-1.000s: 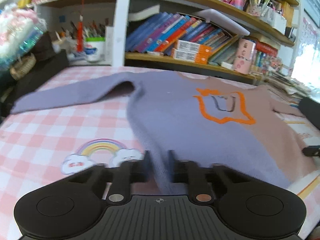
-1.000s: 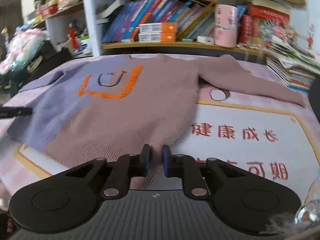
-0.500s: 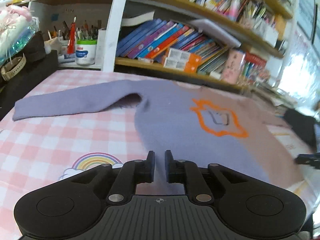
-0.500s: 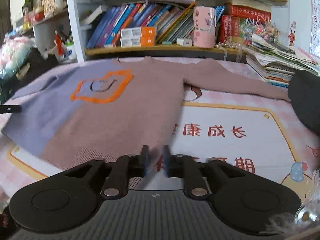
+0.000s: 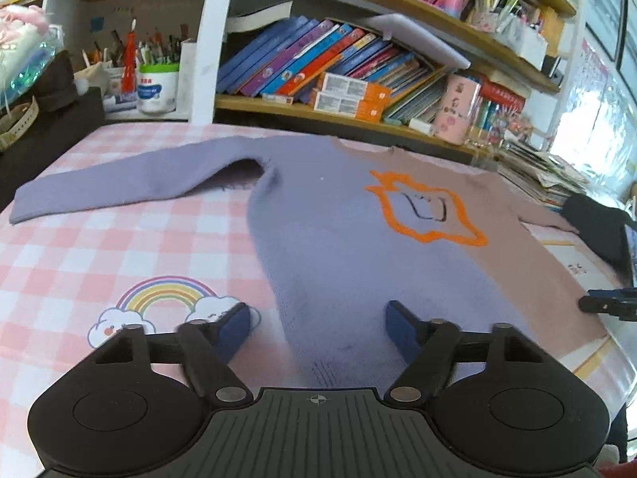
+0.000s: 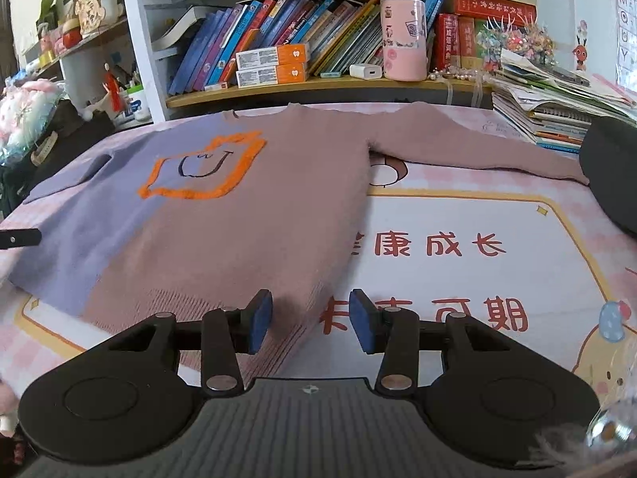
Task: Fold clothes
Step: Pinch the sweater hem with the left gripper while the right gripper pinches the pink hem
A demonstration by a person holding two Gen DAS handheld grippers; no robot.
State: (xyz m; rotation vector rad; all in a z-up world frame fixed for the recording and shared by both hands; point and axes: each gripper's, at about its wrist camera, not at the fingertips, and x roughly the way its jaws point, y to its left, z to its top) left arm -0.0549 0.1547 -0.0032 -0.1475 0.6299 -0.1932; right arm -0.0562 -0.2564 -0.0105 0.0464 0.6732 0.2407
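The pink checked surface (image 5: 59, 255) fills the frame, and the purple-and-mauve sweater (image 5: 358, 247) lies flat across its middle, sleeves spread. At bottom centre, the left gripper (image 5: 318, 324) and right gripper (image 6: 310, 320) have just been opening their jaws, released over the sweater's hem.

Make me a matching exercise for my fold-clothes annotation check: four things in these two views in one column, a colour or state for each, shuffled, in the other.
Things:
1. left sleeve
2. right sleeve
3. chest outline
4. left gripper

Colour or state:
A. orange
B. open, hem between the pads, untouched
C. purple, spread flat
D. dusty pink, spread flat

Pairs: 1-C, 2-D, 3-A, 4-B
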